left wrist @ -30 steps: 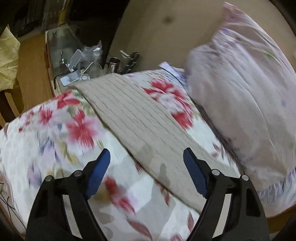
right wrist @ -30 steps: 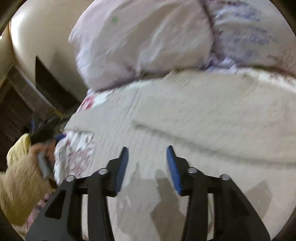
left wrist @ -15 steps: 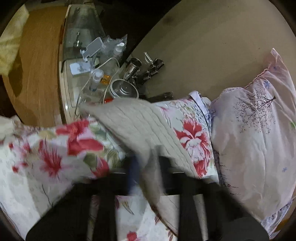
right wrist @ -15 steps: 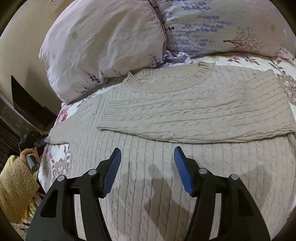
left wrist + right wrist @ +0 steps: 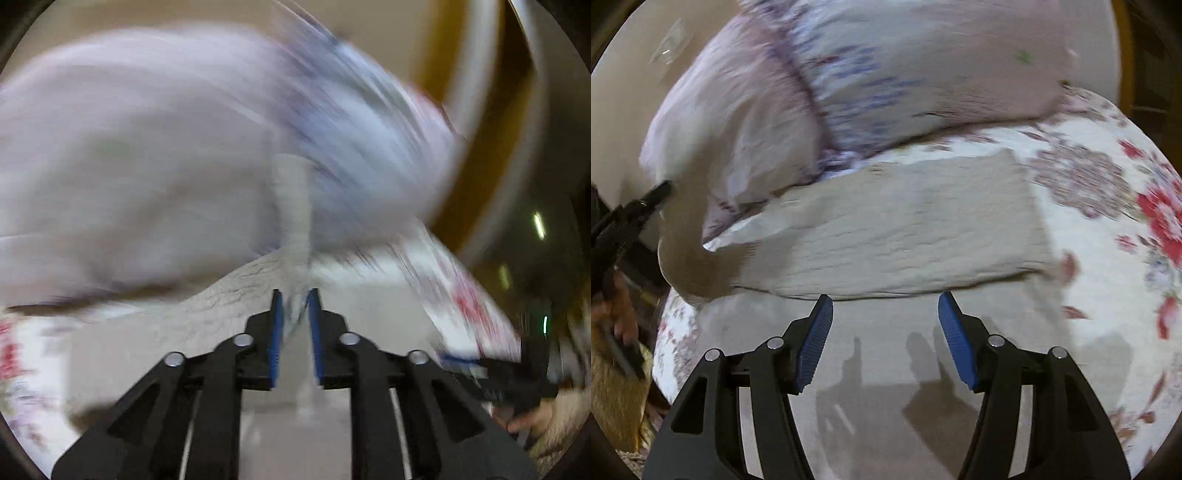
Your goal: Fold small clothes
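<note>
A beige cable-knit sweater [image 5: 897, 232] lies on the floral bedspread [image 5: 1108, 258], one sleeve folded across its chest. My left gripper [image 5: 294, 299] is shut on the other sleeve [image 5: 293, 206], which stands up from between its blue pads; the view is badly blurred. In the right wrist view that sleeve [image 5: 683, 240] rises from the sweater's left side to the left gripper [image 5: 661, 192]. My right gripper [image 5: 885, 306] is open and empty, hovering over the sweater's lower body. The right gripper also shows in the left wrist view [image 5: 517, 376].
Two pale pink and lilac pillows [image 5: 849, 85] lie against the beige wall [image 5: 624, 92] behind the sweater. The bedspread [image 5: 461, 314] drops off at the bed edge on the left of the right wrist view.
My left gripper has shut on the sleeve end and lifted it, swinging from the nightstand side toward the pillows. The right gripper has opened wider and shifted slightly over the sweater.
</note>
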A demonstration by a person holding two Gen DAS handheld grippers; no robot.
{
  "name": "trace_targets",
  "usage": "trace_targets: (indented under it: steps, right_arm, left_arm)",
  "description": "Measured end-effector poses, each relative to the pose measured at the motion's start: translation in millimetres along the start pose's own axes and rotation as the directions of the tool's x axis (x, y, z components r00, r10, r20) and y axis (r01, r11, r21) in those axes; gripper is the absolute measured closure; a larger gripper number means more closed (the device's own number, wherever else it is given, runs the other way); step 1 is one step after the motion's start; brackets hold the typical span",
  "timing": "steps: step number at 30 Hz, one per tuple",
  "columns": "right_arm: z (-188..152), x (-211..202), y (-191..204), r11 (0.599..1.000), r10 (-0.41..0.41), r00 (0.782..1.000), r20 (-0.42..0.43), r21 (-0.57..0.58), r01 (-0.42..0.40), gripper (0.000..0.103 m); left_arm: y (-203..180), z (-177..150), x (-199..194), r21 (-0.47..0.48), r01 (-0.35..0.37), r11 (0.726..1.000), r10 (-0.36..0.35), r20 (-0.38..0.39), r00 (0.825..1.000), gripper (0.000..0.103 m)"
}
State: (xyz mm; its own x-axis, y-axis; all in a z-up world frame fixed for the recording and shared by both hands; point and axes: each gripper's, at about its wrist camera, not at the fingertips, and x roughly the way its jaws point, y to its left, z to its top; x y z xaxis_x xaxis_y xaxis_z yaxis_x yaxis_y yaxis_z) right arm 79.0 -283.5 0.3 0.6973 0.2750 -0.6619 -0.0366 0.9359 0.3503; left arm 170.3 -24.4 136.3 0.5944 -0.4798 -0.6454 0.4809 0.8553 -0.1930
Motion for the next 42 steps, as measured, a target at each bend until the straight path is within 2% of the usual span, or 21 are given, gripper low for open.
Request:
trace_targets:
  steps: [2,4,5,6,8,10,12,14,15,16,18,20,21,22,26,29,31,33,37,40,42]
  right_arm:
    - [1,-7,-23,0.999,-0.018,1.0,-0.009,0.038,0.018,0.042]
    - [-3,-19,-43,0.998,-0.016,1.0,-0.001,0.067,0.016,0.041]
    - [-6,-25,-54,0.997,-0.017,1.0,-0.003,0.079,0.017,0.041]
    - [-11,-30,-64,0.995,-0.016,1.0,-0.012,0.095,0.018,0.041]
    - [-26,-38,-91,0.988,-0.003,0.999,-0.053,0.153,0.011,0.041]
    - [-44,-42,-107,0.978,0.033,0.995,-0.093,0.21,-0.012,0.041]
    - [-67,-42,-122,0.958,0.11,0.983,-0.149,0.28,-0.065,0.042]
    - [-88,-44,-125,0.936,0.204,0.965,-0.167,0.322,-0.143,0.047]
    - [-97,-46,-124,0.923,0.256,0.95,-0.18,0.338,-0.185,0.053]
    - [-106,-44,-123,0.904,0.316,0.927,-0.203,0.362,-0.229,0.064]
    - [-126,-38,-119,0.866,0.413,0.873,-0.257,0.406,-0.29,0.076]
    - [-139,-36,-112,0.848,0.464,0.84,-0.281,0.416,-0.329,0.085]
    - [-145,-34,-107,0.835,0.496,0.814,-0.302,0.424,-0.351,0.091]
    - [-149,-33,-102,0.83,0.511,0.8,-0.313,0.423,-0.364,0.091]
    - [-141,-34,-91,0.812,0.549,0.782,-0.295,0.409,-0.416,0.094]
    - [-120,-39,-81,0.806,0.561,0.794,-0.236,0.373,-0.459,0.095]
    - [-103,-42,-78,0.797,0.571,0.8,-0.184,0.357,-0.487,0.095]
    - [-70,-46,-73,0.779,0.588,0.804,-0.093,0.335,-0.531,0.095]
    - [6,-38,-69,0.768,0.584,0.809,0.065,0.281,-0.576,0.095]
    - [60,-20,-66,0.783,0.545,0.823,0.158,0.254,-0.567,0.095]
    - [99,8,-63,0.825,0.462,0.865,0.197,0.264,-0.5,0.094]
  left_arm:
    - [-33,-15,24,0.065,-0.008,0.998,0.014,-0.091,0.996,0.083]
    - [-25,-40,14,0.028,-0.053,0.998,0.056,-0.108,0.993,0.065]
    - [-12,-51,4,-0.016,-0.097,0.995,0.095,-0.106,0.99,0.047]
    - [9,-68,-13,-0.084,-0.16,0.984,0.15,-0.114,0.982,0.04]
    - [41,-96,-37,-0.181,-0.239,0.954,0.213,-0.152,0.965,0.04]
    - [79,-136,-64,-0.284,-0.349,0.893,0.289,-0.232,0.929,0.038]
    - [98,-172,-86,-0.379,-0.38,0.844,0.284,-0.286,0.915,0.039]
    - [108,-201,-105,-0.465,-0.352,0.812,0.227,-0.303,0.926,0.041]
    - [106,-217,-109,-0.5,-0.325,0.803,0.187,-0.307,0.933,0.049]
    - [101,-227,-116,-0.514,-0.302,0.802,0.174,-0.284,0.943,0.051]
    - [90,-242,-126,-0.554,-0.235,0.798,0.102,-0.26,0.96,0.07]
    - [82,-258,-131,-0.613,-0.165,0.773,0.007,-0.251,0.968,0.086]
    - [74,-266,-135,-0.627,-0.15,0.765,-0.008,-0.242,0.97,0.086]
    - [68,-267,-137,-0.629,-0.146,0.764,-0.011,-0.239,0.971,0.086]
    - [54,-273,-132,-0.667,-0.115,0.736,-0.057,-0.229,0.972,0.086]
    - [50,-277,-128,-0.664,-0.091,0.742,-0.082,-0.225,0.971,0.096]
    - [53,-256,-125,-0.651,-0.043,0.758,-0.097,-0.177,0.979,0.097]
    - [62,-221,-125,-0.6,-0.017,0.8,-0.074,-0.127,0.989,0.097]
    - [97,-129,-114,-0.496,-0.007,0.868,0.009,0.003,1.0,0.097]
    - [124,-63,-86,-0.462,-0.04,0.886,0.085,0.078,0.993,0.097]
    - [145,-35,-58,-0.466,-0.093,0.88,0.145,0.076,0.987,0.086]
